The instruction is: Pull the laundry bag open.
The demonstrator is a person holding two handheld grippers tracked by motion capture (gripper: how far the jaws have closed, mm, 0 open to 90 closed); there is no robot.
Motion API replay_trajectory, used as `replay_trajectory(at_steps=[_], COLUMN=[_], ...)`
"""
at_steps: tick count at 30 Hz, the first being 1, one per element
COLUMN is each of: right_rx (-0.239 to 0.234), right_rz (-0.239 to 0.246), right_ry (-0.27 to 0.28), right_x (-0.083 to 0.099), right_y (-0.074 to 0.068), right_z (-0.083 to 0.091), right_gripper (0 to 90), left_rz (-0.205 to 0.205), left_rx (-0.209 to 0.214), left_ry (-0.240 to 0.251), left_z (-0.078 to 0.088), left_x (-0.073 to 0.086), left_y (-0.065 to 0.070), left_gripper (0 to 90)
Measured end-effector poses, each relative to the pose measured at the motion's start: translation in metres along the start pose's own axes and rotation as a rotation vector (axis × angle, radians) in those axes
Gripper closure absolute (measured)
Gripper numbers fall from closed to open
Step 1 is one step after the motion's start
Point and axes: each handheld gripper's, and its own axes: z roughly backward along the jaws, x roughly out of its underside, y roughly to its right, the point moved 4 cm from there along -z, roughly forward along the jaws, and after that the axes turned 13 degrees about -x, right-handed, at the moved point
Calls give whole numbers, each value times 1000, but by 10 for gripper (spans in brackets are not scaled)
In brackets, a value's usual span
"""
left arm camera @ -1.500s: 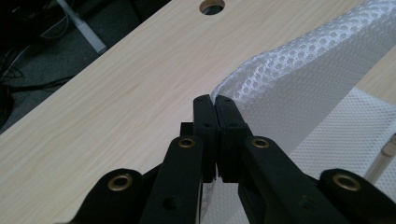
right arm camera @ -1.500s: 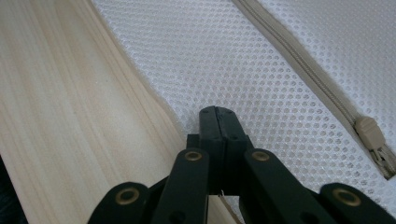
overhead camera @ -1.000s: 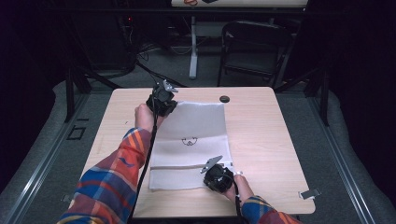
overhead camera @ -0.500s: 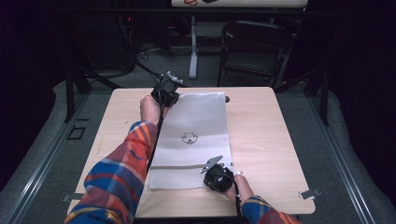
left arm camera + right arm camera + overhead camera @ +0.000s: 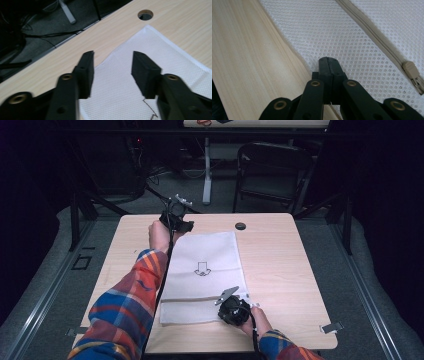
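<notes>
We find a white mesh bag (image 5: pixel 202 270) lying flat along the middle of the desk (image 5: pixel 290 265), a black arrow mark (image 5: pixel 202 268) printed at its centre. The left gripper (image 5: pixel 176 218) sits at the bag's far left corner. In the left gripper view its jaws stand partly apart over the mesh (image 5: pixel 120 82); they have just been opening, and nothing is pressed between the pads. The bag's far corner lies flat just short of a round hole (image 5: pixel 145 14) in the desk.

The right gripper (image 5: pixel 234 309) rests at the bag's near right corner. In the right gripper view its jaws are closed together at the mesh edge (image 5: pixel 329 40); whether fabric is pinched between them we cannot tell. A beige zip (image 5: pixel 372 30) runs beside them, its pull (image 5: pixel 412 72) lying on the mesh.
</notes>
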Motion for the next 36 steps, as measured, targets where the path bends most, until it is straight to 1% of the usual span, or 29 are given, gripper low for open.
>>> replay_trajectory(at_steps=[3,6,7,8,9,10,11,12,13,14,15,16,17,18,19,21,22,23,24,25,26,27,28,29,30,32,33,34,36], right_rx=[-13,-22,-29,-31,-19,-29,-42,-38,-42,-47,-42,-43,-43,-36,-27,-12,-6,10,26,36,31,42,45,42,30,40,30,34,40], right_rz=[6,10,-1,-7,-15,-25,-25,-33,-34,-38,-57,-62,-74,-76,-77,-93,-87,-92,-92,-91,-92,-90,-87,-92,-86,-71,-65,-65,-39], right_ry=[-14,-15,-8,-3,15,25,23,23,39,31,33,39,34,25,24,32,29,33,17,14,20,6,2,13,-3,-18,-31,-34,-43], right_x=[0,-1,-2,-3,-4,-4,-4,-4,-4,-3,-2,-1,0,2,3,5,6,6,7,7,6,7,6,6,5,4,4,4,3], right_y=[2,2,3,4,4,5,6,7,8,10,11,13,15,18,20,24,26,27,29,31,31,32,33,32,31,30,29,27,23], right_z=[1,5,8,11,14,18,21,24,26,29,32,33,35,38,40,44,45,44,44,43,41,39,36,32,29,23,19,14,11], right_gripper=[900,771,731,693,638,556,517,462,400,336,284,209,174,147,144,153,173,218,293,333,369,461,491,524,594,676,716,759,824], left_rz=[-3,-1,-2,4,9,11,11,9,12,11,6,3,3,4,-1,-2,-1,-4,-17,-23,-20,-16,-11,-13,-12,-9,-12,-23,-35], left_rx=[46,80,92,104,123,131,139,144,156,167,172,181,202,207,215,235,243,253,256,264,271,280,292,304,307,322,330,333,337], left_ry=[-17,-18,-16,-15,-18,-20,-16,-8,-2,-1,2,2,-2,-3,-3,-1,3,2,-4,-4,-1,-1,3,-1,1,-1,-5,-13,-25], left_z=[-1,0,1,2,4,5,7,10,12,13,14,15,16,17,18,21,22,23,24,26,27,29,30,32,33,35,36,37,37], left_x=[11,21,24,28,32,35,38,41,45,50,55,59,65,69,74,83,88,93,98,102,106,110,114,118,121,129,133,138,145], left_y=[3,6,7,7,8,9,10,12,13,15,18,20,23,25,28,34,37,41,45,47,50,52,54,55,57,59,60,61,63], left_gripper=[346,244,223,213,201,175,164,163,160,155,154,152,149,144,144,136,140,140,140,141,140,140,138,137,138,138,139,140,142])
